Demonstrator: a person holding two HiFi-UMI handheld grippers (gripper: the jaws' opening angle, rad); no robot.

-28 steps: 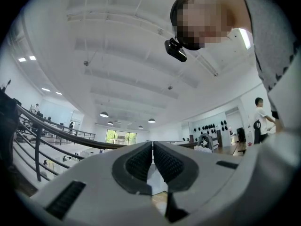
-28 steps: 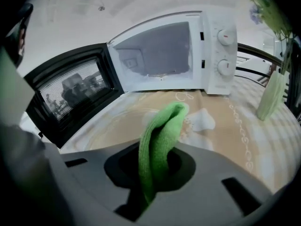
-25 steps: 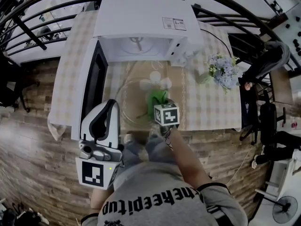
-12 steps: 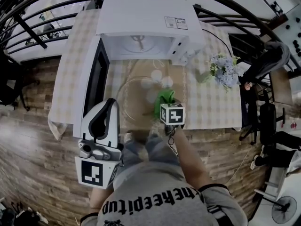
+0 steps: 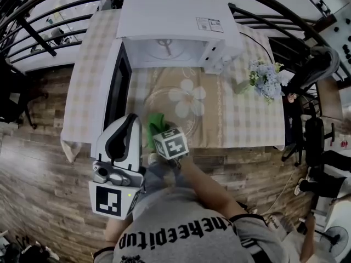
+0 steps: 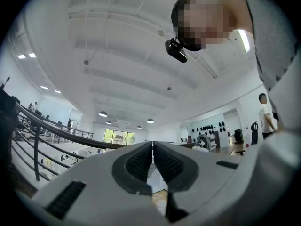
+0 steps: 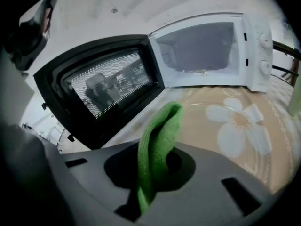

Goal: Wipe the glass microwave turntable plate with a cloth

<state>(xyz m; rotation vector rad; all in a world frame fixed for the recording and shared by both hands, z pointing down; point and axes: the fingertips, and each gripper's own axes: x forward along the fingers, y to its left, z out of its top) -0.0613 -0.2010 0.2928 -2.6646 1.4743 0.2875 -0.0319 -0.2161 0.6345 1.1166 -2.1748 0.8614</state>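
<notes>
Pinching the green cloth [image 7: 157, 140] firmly between its jaws, the right hand-held gripper [image 5: 160, 136] holds it at the near-left edge of the glass turntable plate [image 5: 181, 111]. The plate lies flat on the desk [image 5: 249, 119], just ahead and to the right of that gripper, with the open microwave [image 5: 170, 32] beyond. The left hand-held gripper [image 6: 152, 161], jaws pressed together on nothing, hangs just left of the right one, off the plate.

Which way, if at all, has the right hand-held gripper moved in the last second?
Yes. The right hand-held gripper, with the cloth, slid left across the plate, away from the flower print toward the microwave door.
</notes>
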